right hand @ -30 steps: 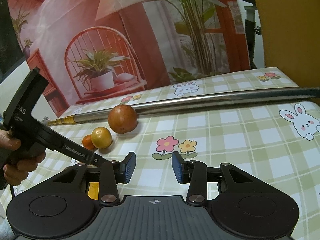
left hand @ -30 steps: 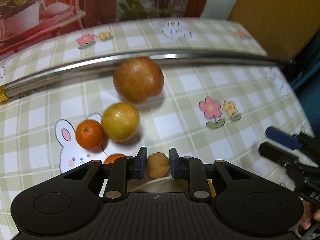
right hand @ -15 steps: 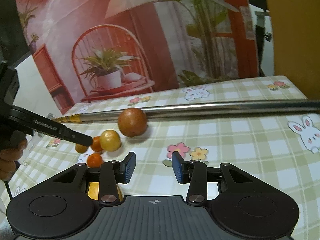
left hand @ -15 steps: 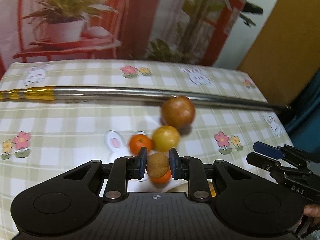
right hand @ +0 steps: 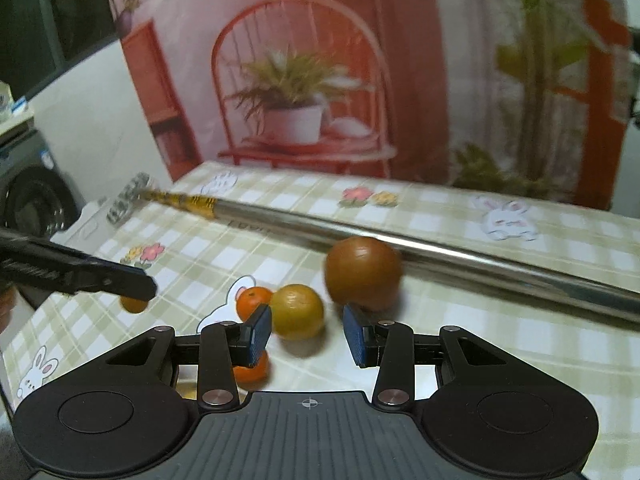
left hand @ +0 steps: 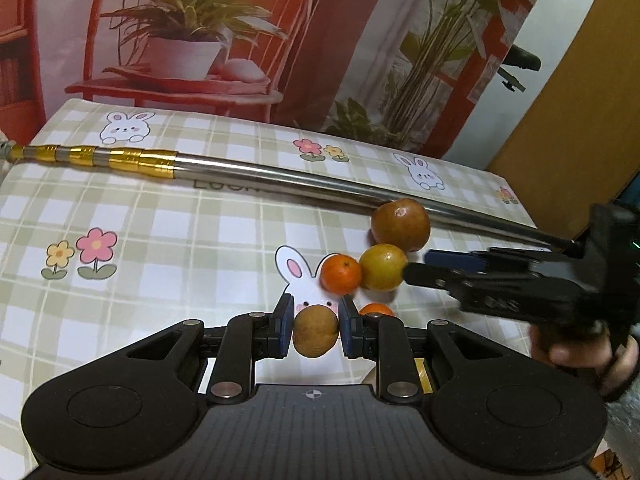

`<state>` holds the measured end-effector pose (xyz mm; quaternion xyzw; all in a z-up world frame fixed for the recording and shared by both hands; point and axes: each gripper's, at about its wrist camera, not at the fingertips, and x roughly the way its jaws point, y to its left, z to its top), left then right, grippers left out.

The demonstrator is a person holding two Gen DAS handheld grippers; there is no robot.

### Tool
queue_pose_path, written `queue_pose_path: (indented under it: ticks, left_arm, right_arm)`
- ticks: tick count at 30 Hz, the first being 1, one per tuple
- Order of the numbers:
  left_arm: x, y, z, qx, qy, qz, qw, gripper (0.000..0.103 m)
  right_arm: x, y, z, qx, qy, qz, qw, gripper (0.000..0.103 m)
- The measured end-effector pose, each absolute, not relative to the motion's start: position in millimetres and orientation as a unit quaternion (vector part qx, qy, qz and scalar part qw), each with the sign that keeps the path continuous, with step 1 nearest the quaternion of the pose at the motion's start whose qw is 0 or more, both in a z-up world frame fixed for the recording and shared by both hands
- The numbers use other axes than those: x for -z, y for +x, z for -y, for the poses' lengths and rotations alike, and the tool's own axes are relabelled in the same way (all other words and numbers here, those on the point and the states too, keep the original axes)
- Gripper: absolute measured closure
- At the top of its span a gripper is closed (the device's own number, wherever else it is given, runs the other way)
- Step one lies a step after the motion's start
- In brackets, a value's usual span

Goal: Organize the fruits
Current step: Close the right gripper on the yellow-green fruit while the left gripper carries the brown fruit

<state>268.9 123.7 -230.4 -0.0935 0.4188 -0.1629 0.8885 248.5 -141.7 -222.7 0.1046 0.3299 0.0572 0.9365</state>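
My left gripper is shut on a small brown round fruit, held just above the checked tablecloth. Beyond it lie a tangerine, a yellow-green fruit and a large reddish-brown fruit in a touching row; a second tangerine peeks out behind my right finger. My right gripper is open, its fingertips just short of the yellow-green fruit, with the tangerine to the left and the reddish-brown fruit behind. The left gripper comes in from the left.
A long steel pole with gold bands lies across the far half of the table, touching the reddish-brown fruit. A person's hand holds the right gripper. A washing machine stands beyond the table's left edge.
My left gripper has carried the brown fruit leftward and slightly up, away from the fruit row. The right gripper has swung in toward the yellow-green fruit. Neither gripper's opening has changed.
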Motion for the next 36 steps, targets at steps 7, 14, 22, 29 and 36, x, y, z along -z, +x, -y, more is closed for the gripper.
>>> queue_pose_path:
  ticks: [7,14,22,29,36]
  left_arm:
    - [240,266,-132,0.171,-0.101,-0.42,0.885,0.078]
    - [244,263,-133,0.181,-0.108,-0.421,0.882,0.078]
    - [246,256,-120,0.204,-0.1,-0.426,0.876,0.078]
    - [250,248,-106,0.232,-0.098,-0.431,0.867,0.078]
    - [265,250,-96,0.235,-0.097,-0.451,0.856,0.078]
  right_arm:
    - [247,288,133,-0.039,0.131,-0.376,0.917,0.064]
    - [256,303,133,-0.043,0.17,-0.387,0.905,0.062]
    - [256,310,129,-0.042,0.153,-0.399,0.903,0.064]
    - [250,291,134,-0.046,0.161,-0.38,0.91,0.065]
    - [236,255,147,-0.056,0.188,-0.353,0.915,0.1]
